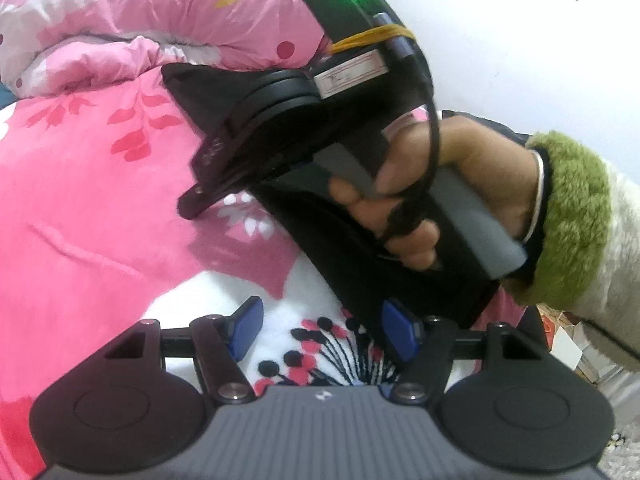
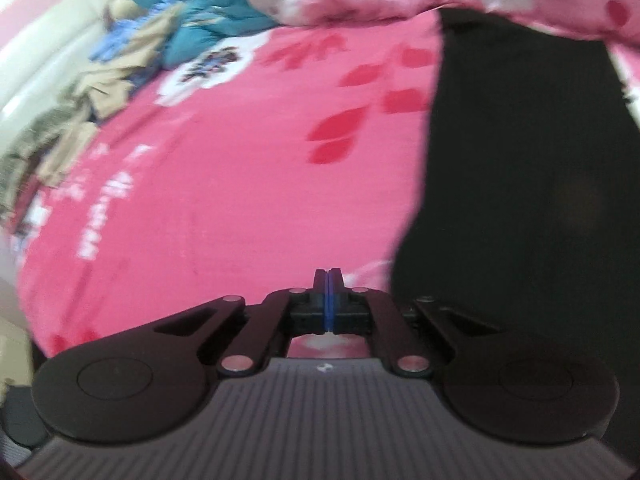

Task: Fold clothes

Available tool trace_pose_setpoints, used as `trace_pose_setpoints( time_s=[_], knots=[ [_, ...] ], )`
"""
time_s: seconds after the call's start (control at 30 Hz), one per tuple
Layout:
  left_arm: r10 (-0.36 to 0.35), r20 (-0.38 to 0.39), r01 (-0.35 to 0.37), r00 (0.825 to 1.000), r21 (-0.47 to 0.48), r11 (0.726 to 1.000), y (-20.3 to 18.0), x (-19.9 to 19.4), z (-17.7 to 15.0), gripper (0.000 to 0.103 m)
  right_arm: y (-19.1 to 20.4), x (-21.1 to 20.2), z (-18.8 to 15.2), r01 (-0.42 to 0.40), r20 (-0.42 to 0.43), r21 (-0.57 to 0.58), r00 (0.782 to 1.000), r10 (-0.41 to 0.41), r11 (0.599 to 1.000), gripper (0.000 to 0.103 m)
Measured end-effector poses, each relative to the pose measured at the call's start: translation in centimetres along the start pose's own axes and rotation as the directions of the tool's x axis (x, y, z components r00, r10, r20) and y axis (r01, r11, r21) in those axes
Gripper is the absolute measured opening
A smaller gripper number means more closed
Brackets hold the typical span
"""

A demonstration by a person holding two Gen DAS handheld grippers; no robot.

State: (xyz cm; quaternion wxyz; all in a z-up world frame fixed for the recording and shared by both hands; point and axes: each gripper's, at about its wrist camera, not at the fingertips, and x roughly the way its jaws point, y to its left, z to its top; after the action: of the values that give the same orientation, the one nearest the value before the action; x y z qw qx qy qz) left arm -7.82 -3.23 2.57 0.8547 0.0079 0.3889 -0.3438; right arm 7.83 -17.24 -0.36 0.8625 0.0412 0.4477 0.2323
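Left wrist only: hand [image 1: 420, 196] gripping right gripper [image 2: 327, 280].

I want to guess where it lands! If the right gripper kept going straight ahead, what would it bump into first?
Probably the pink flowered bedsheet: the shut right gripper points down at it. The black garment lies just beside that line; depth is unclear.

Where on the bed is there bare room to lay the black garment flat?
Free: the pink sheet between the black garment and the clothes pile. Crowded: the rumpled quilt along the far edge.
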Motion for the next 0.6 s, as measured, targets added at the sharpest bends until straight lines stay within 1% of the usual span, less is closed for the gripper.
trace_pose_setpoints(
  time_s=[0.07, 0.1, 0.17, 0.27, 0.3, 0.37, 0.4, 0.43, 0.47, 0.5, 0.53, 0.6],
  knots=[
    [0.005, -0.001, -0.005, 1.000, 0.006, 1.000, -0.1, 0.0, 0.0, 0.067, 0.6, 1.0, -0.1, -0.028, -0.007, -0.001, 1.000, 0.028, 1.000, 0.000],
    [0.005, 0.001, -0.005, 1.000, 0.007, 1.000, -0.2, 0.0, 0.0, 0.067, 0.9, 1.0, -0.1, -0.031, 0.002, -0.012, 1.000, 0.031, 0.999, 0.000],
    [-0.002, 0.004, 0.002, 1.000, 0.005, 1.000, -0.2, 0.1, 0.1, 0.067, 0.8, -0.4, 0.2, -0.023, 0.031, -0.012, 0.999, 0.023, 1.000, 0.002],
    [-0.027, 0.002, 0.027, 1.000, -0.008, 1.000, -0.2, 0.9, 0.6, 0.064, -0.3, -4.6, 0.1, 0.083, 0.103, -0.011, 0.991, -0.082, 0.996, 0.003],
    [-0.039, 0.000, 0.039, 0.999, -0.010, 0.999, -0.2, 1.2, 0.9, 0.062, -0.8, -6.4, -0.2, 0.110, 0.127, 0.001, 0.986, -0.109, 0.994, 0.003],
    [-0.054, -0.008, 0.054, 0.999, -0.013, 0.998, -0.6, 1.9, 1.2, 0.058, -1.9, -9.1, -1.1, 0.140, 0.156, 0.034, 0.977, -0.144, 0.990, 0.008],
    [-0.059, -0.012, 0.059, 0.998, -0.014, 0.998, -0.9, 2.2, 1.4, 0.053, -2.4, -10.4, -1.7, 0.162, 0.171, 0.048, 0.971, -0.168, 0.986, 0.011],
    [-0.055, -0.016, 0.055, 0.998, -0.012, 0.998, -1.2, 2.6, 1.4, 0.042, -2.7, -11.5, -2.5, 0.185, 0.182, 0.055, 0.964, -0.192, 0.981, 0.016],
    [-0.033, -0.028, 0.033, 0.999, -0.009, 0.999, -1.5, 3.0, 1.4, 0.036, -3.0, -12.5, -3.2, 0.207, 0.193, 0.062, 0.957, -0.215, 0.976, 0.021],
    [-0.010, -0.039, 0.010, 0.999, -0.006, 1.000, -1.7, 3.4, 1.4, 0.021, -3.1, -13.1, -4.0, 0.226, 0.200, 0.064, 0.951, -0.234, 0.972, 0.022],
    [0.028, -0.043, -0.028, 0.999, -0.005, 1.000, -2.0, 3.6, 1.3, 0.010, -3.2, -13.5, -4.9, 0.244, 0.205, 0.065, 0.946, -0.252, 0.968, 0.023],
    [0.041, -0.048, -0.043, 0.998, -0.034, 0.999, -2.0, 3.3, 1.2, 0.003, -3.3, -13.6, -6.3, 0.270, 0.207, 0.062, 0.938, -0.277, 0.961, 0.024]
  ],
)
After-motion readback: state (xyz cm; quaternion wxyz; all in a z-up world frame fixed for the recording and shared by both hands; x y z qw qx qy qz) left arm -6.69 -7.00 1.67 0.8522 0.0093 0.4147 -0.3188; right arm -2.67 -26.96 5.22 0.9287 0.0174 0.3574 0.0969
